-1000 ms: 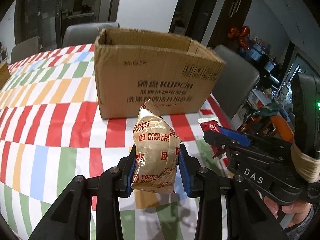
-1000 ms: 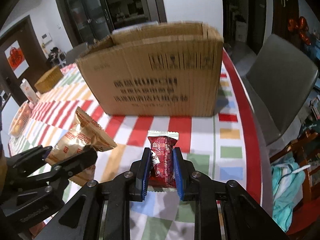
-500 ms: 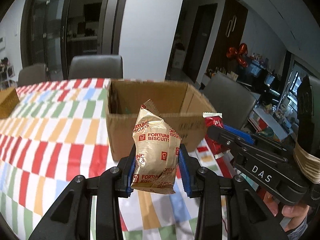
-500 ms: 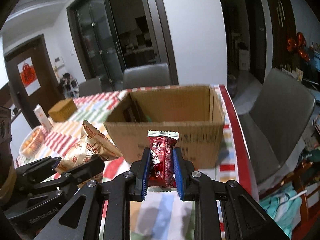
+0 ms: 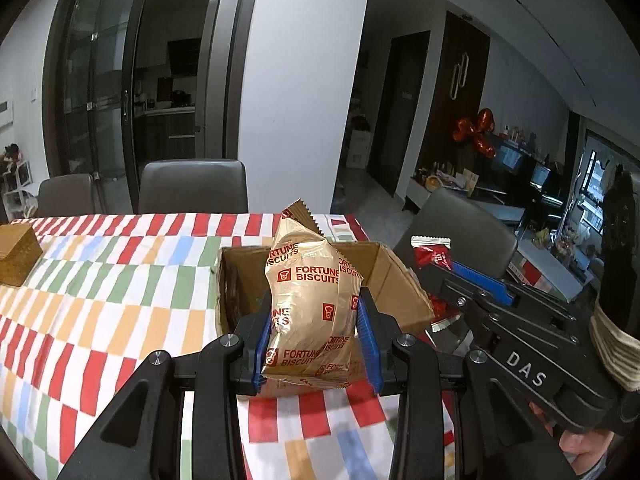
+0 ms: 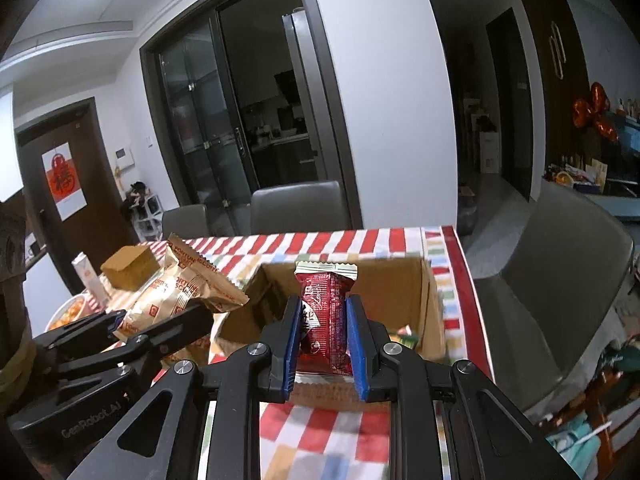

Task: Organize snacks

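1. I count two hand-held grippers, each pinching one snack. My left hand-held gripper has its blue pads pressed on a gold biscuit packet, held upright. My right hand-held gripper is squeezed nearly together on a red snack packet, also upright.
2. There is one open cardboard box on the worktop, which wears a red, orange, green and blue checked cloth. Both packets are up in the air at about the level of the box's open top, on its near side.
3. I see two grey chairs at the far edge of the worktop and one more at its right side.
4. The gold packet reads "FORTUNE BISCUITS" in red, several times over. The right gripper's body, seen from the left camera, reads "DAS"; the left gripper's body, seen from the right camera, reads "GenRobot_AI". I cannot read the white script on the red packet.
5. The left view shows a fingertip of the person at the lower right corner.
6. Only the right view shows a little green packaging inside the box, a bowl of orange food, a slim white carton, and a red poster with a character on a dark door.
7. Both views show one brown cork-like block on the far left of the worktop.
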